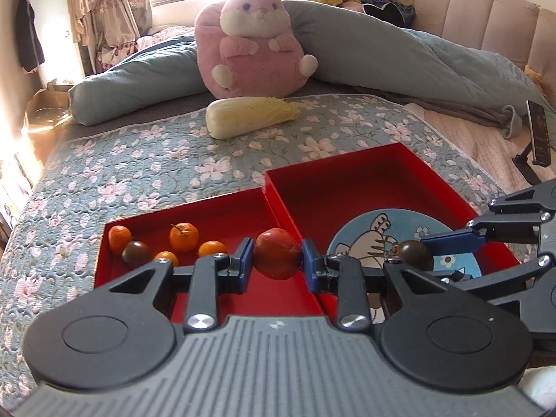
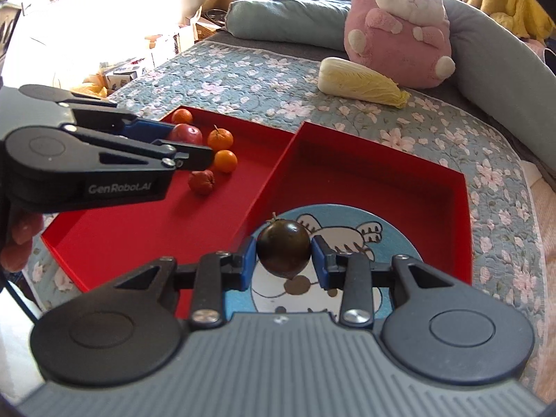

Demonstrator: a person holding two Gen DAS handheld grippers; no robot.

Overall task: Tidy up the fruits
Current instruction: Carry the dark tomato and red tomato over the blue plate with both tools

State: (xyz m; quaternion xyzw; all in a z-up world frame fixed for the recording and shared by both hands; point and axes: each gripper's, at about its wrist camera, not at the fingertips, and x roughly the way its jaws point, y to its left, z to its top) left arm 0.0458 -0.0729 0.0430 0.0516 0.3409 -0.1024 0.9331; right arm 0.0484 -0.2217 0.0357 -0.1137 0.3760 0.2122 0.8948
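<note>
Both grippers are clenched: left gripper (image 1: 277, 259) grasps a red apple (image 1: 277, 258), right gripper (image 2: 284, 253) a dark tomato (image 2: 283, 248) above the blue plate (image 2: 392, 232).

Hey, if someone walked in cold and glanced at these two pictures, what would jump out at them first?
Probably the two bright red trays side by side on the floral quilt. Next, each gripper holding fruit above them: the left gripper has its jaws closed on a red apple over the left tray, and the right gripper grips a dark tomato above a blue cartoon plate. Behind sits a big pink plush beside a napa cabbage.
</note>
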